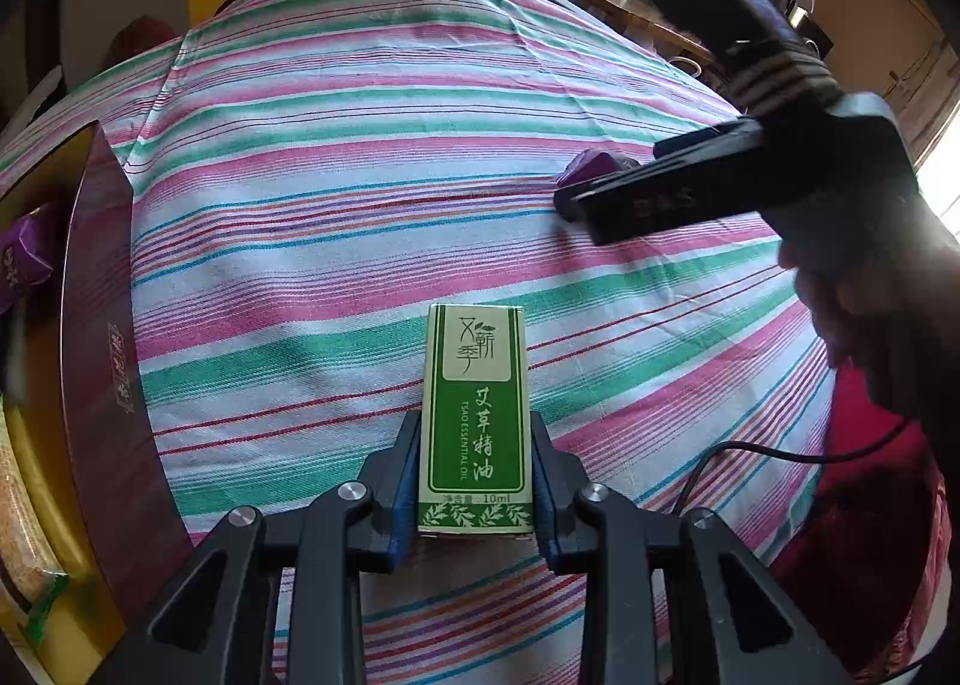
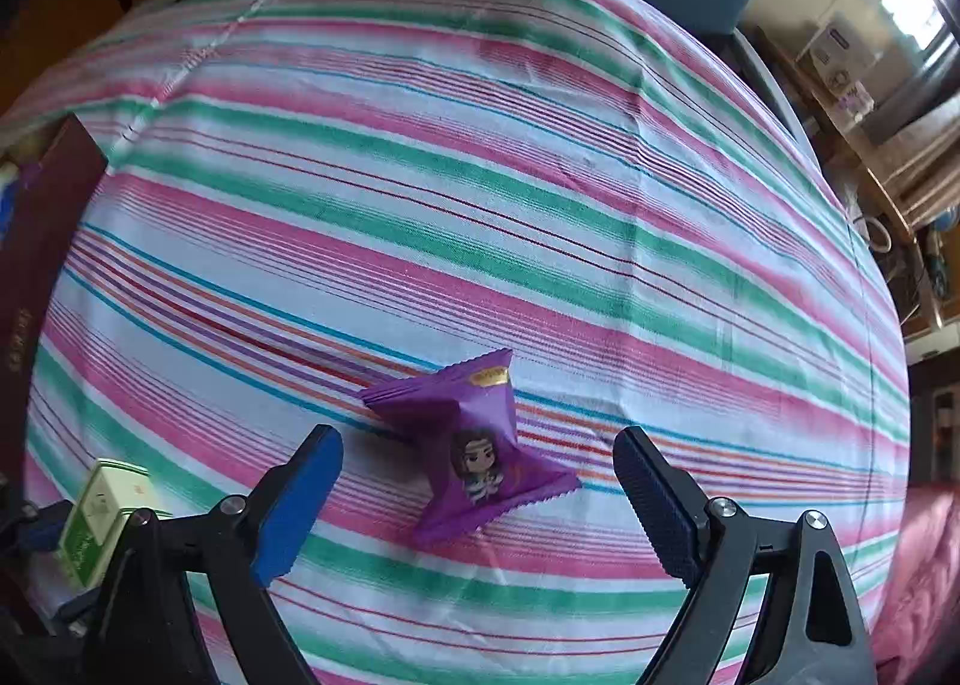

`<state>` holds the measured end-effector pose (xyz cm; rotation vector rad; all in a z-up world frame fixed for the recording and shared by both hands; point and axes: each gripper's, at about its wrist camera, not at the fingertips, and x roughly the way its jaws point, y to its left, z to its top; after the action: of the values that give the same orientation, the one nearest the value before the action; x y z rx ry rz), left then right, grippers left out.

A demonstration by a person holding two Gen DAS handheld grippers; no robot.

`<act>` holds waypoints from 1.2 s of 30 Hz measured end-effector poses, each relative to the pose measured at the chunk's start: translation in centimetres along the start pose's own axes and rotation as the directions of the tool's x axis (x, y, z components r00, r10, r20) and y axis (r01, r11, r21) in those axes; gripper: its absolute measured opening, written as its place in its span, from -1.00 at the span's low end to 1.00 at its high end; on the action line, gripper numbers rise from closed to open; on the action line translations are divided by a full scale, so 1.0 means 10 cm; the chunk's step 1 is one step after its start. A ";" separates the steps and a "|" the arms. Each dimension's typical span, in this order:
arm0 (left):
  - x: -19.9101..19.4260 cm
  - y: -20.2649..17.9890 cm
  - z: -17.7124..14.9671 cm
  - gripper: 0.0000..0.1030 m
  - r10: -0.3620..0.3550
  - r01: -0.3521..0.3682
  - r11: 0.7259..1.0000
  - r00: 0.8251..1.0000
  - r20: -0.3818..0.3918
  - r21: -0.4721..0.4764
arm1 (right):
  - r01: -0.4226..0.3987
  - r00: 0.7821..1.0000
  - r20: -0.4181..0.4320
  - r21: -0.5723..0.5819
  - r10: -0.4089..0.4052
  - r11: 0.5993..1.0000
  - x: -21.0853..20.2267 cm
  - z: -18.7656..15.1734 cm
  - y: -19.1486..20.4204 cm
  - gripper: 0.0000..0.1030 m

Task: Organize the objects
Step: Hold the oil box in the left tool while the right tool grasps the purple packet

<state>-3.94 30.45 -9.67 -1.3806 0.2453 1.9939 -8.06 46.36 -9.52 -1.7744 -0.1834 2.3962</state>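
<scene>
Left gripper (image 1: 475, 481) clamped on the green essential oil box (image 1: 475, 421), carried over the striped cloth (image 1: 360, 205) near the dark red box (image 1: 96, 337). Right gripper (image 2: 477, 496) spread wide, straddling the purple snack packet (image 2: 474, 445) lying on the cloth. Risk: the twisted, slick packet may squirt out as the pads close off-centre, or cloth gets pinched with it.

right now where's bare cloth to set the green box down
Free: the wide striped cloth beyond the green box, between the dark red box and the purple packet. Crowded: the near right, where the open right gripper straddles that packet.
</scene>
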 end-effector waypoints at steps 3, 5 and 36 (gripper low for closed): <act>-0.02 0.01 -0.03 -0.38 0.000 0.000 1.000 1.000 0.006 -0.002 | -0.029 0.999 -0.030 0.017 0.029 0.999 0.14 0.08 -0.04 0.50; 0.01 0.01 -0.02 -0.37 -0.001 0.001 1.000 1.000 0.008 0.000 | -0.100 0.995 -0.014 0.074 0.101 0.992 0.11 0.07 -0.09 -0.18; 0.03 -0.23 -0.24 -0.41 0.126 -0.145 0.983 0.980 0.157 0.116 | -0.164 0.985 0.072 0.146 0.154 0.976 -0.11 -0.58 -0.11 -0.24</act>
<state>-0.76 31.04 -10.38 -1.1560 0.4002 2.1429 -2.15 47.26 -10.00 -1.7089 0.1371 2.4984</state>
